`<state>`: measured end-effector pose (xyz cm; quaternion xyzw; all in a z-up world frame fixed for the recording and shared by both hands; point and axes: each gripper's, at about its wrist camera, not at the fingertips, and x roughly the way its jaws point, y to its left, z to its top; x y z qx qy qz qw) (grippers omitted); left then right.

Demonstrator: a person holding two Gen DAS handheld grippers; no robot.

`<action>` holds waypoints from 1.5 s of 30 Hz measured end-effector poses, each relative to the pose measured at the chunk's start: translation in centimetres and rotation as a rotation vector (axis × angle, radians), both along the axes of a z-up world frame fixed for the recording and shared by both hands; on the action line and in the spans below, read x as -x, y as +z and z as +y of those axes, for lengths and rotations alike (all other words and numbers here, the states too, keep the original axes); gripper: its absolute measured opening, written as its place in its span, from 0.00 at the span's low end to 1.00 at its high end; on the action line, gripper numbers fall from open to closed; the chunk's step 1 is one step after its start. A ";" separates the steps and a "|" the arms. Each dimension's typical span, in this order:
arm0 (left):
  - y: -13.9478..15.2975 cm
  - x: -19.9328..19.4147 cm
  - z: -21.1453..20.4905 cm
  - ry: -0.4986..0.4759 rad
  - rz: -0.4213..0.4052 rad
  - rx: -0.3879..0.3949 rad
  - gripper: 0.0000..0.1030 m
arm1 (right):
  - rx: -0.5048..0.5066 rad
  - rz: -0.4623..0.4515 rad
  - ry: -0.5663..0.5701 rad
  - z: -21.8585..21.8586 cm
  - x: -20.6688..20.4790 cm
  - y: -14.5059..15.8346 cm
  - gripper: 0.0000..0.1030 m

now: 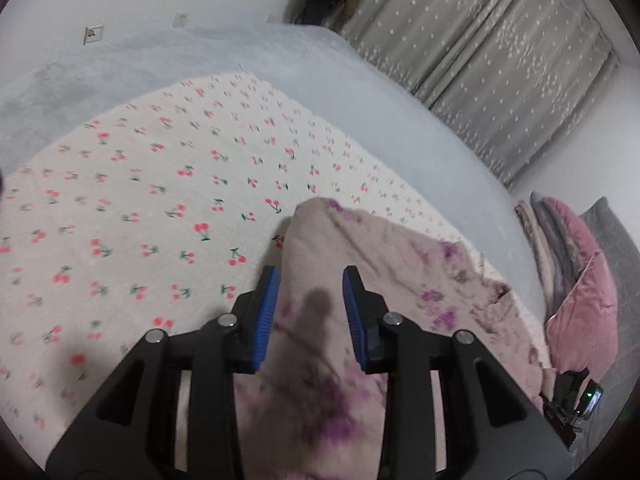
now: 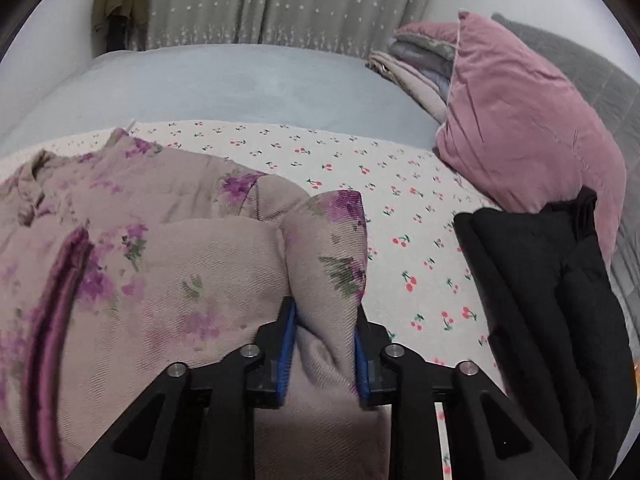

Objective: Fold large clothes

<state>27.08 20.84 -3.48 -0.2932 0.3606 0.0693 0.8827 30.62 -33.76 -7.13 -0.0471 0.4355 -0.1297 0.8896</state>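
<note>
A padded beige jacket with purple flowers lies on a white cherry-print sheet. It also shows in the left wrist view. My right gripper is shut on a thick fold of the jacket, with fabric bulging between its blue pads. My left gripper is open, its blue pads apart on either side of the jacket's edge, the cloth lying loose between them.
A black padded garment lies folded at the right. A pink pillow and stacked bedding sit behind it. A pale blue blanket covers the far bed. Grey curtains hang behind.
</note>
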 end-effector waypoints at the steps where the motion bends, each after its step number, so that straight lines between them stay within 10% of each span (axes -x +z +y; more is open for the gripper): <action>1: 0.7 1.1 0.0 0.010 -0.014 0.007 0.45 | -0.044 -0.013 -0.015 -0.4 0.7 0.9 0.28; 5: 2.0 7.0 -1.6 0.016 0.007 0.041 0.53 | -0.168 -0.097 0.006 0.3 3.6 3.5 0.55; 13: 0.3 12.4 -4.6 -0.020 0.016 0.049 0.61 | -0.228 0.031 0.154 7.3 4.3 -2.3 0.56; 16: -1.2 12.5 -4.9 -0.001 0.040 0.021 0.61 | -0.360 0.024 0.154 7.5 3.8 -1.2 0.49; 18: -1.7 12.2 -4.6 0.004 0.038 0.036 0.61 | -0.494 0.019 0.220 7.7 3.8 -0.1 0.23; 28: -1.6 12.0 -4.0 0.007 0.024 0.043 0.61 | -0.506 0.080 0.162 8.3 3.7 -0.1 0.19; 33: -1.9 11.7 -4.0 0.011 0.037 0.055 0.61 | -0.562 -0.020 0.162 7.9 6.5 2.4 0.58; 45: -1.7 11.2 -4.4 -0.005 0.026 0.034 0.61 | -0.441 -0.114 0.251 9.4 10.0 5.6 0.74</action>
